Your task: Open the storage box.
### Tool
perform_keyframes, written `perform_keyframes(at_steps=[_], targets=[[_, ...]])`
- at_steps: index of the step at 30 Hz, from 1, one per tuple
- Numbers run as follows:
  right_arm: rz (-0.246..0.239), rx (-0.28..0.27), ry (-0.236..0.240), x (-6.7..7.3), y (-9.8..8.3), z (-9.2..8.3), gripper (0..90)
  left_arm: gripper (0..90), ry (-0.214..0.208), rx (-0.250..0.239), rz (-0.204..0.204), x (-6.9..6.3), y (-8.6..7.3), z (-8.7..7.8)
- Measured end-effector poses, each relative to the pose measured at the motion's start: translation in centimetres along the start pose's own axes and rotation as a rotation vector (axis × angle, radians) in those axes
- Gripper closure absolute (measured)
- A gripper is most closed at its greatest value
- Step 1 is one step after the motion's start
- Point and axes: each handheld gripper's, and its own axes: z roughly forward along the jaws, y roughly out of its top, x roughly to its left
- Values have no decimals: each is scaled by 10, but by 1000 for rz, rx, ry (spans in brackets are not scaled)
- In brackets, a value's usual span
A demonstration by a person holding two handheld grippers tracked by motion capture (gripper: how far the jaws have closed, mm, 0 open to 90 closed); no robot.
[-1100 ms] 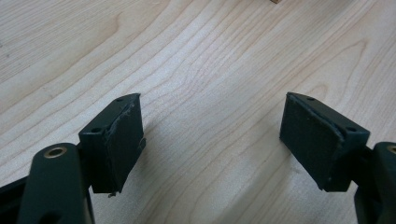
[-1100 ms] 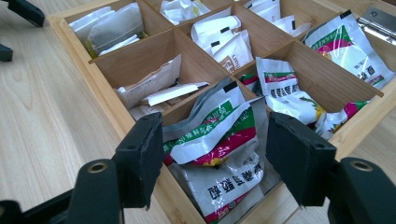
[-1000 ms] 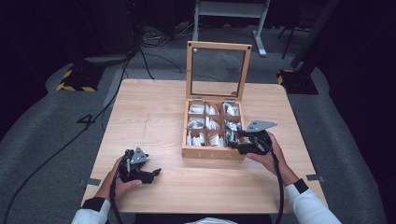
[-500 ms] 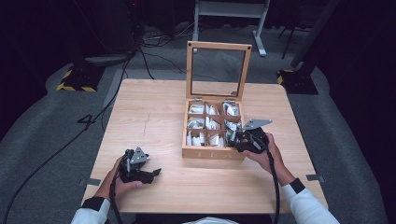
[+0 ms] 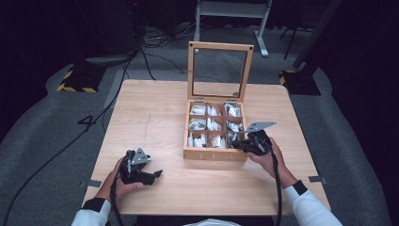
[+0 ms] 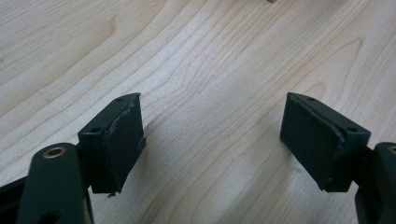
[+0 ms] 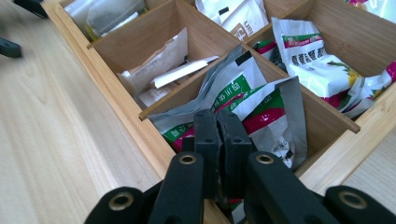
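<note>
The green, white and pink sachet (image 7: 261,105) lies in the near right corner compartment of the wooden box (image 5: 214,154), the compartment closest to the person's right hand. In the right gripper view its long axis runs from the near wall up and away across the cell, leaning on a second sachet of the same print. The right gripper (image 7: 219,126) has just been closing: its 2 black jaws now stand pressed together over the near edge of that packet, though whether foil is pinched between the pads I cannot tell. In the high view the right gripper (image 5: 248,143) sits at the box's near right corner, over the rim. The cell walls stand close on every side, so the open way is upward.

The box holds 9 compartments in 3 rows, all with packets, and its glazed lid (image 5: 219,70) stands upright at the far side. The left gripper (image 5: 141,169) rests on the table (image 5: 155,117) well apart from the box, jaws wide with bare wood between the pads (image 6: 119,140). Around the table lie grey floor, cables and a dark room
</note>
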Motion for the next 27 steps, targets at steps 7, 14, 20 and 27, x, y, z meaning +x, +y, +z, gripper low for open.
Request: perform_keyframes(at_steps=[7,14,20,27], targets=[[-29,-9,-5,1,0,-3,892,217,0,0,0,0,0,0],[-36,-59,9,-2,0,-16,900,217,-2,0,1,0,0,0],[-25,-99,20,-4,0,-27,900,217,-6,0,1,0,0,0],[-37,-135,23,-3,2,-38,900,217,-6,0,1,0,0,0]])
